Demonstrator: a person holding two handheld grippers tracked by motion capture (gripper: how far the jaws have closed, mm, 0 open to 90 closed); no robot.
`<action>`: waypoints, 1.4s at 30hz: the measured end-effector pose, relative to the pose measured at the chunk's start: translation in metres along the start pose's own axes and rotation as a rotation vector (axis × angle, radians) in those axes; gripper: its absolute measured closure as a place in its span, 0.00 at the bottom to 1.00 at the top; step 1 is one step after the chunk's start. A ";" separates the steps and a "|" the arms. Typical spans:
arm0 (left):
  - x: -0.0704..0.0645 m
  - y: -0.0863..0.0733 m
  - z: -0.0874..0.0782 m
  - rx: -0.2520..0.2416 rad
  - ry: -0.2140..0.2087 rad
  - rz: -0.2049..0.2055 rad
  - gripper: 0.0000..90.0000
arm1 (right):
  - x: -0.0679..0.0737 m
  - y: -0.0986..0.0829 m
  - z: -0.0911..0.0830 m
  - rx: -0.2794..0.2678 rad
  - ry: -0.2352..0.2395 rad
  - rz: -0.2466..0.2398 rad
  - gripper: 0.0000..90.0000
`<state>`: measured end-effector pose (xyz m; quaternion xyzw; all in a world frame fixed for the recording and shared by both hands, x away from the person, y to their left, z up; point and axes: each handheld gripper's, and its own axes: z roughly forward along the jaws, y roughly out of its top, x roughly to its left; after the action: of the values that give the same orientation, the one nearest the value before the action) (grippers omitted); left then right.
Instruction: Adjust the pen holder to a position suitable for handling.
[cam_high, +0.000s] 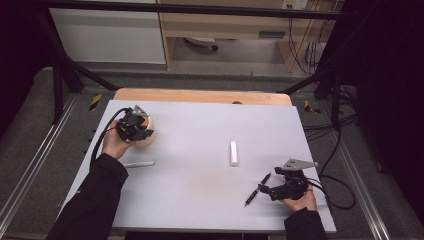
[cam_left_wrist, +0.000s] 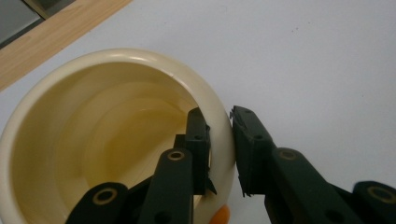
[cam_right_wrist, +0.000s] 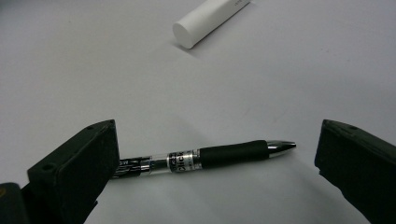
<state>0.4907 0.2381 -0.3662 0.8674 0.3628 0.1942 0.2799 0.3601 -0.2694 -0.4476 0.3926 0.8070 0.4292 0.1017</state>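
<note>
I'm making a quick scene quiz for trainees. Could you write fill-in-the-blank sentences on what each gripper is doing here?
1. The left gripper is clamped on the rim of the cream ____.
2. The right gripper is open with a black ____ lying between its jaws.
3. The white stick lies on the ____, apart from the right gripper.

Missing words: bowl; pen; table

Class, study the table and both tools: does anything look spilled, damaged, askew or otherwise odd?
Nothing stands out. The cream cup stands upright with the left tool astride its rim, the pen lies intact between the open right tool's jaws, and the white tube lies flat.
</note>
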 end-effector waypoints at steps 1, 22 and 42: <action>0.000 0.000 -0.002 -0.008 0.002 0.001 0.85 | 0.000 0.000 0.000 -0.001 0.000 0.002 0.01; -0.041 0.017 -0.017 -0.075 -0.069 0.041 0.85 | 0.000 0.000 0.000 0.000 -0.002 -0.001 0.01; -0.103 0.050 -0.002 -0.098 -0.149 0.082 0.85 | 0.001 0.000 0.001 0.005 -0.002 0.001 0.01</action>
<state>0.4473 0.1334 -0.3475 0.8788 0.2952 0.1580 0.3399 0.3598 -0.2685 -0.4482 0.3935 0.8078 0.4270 0.1013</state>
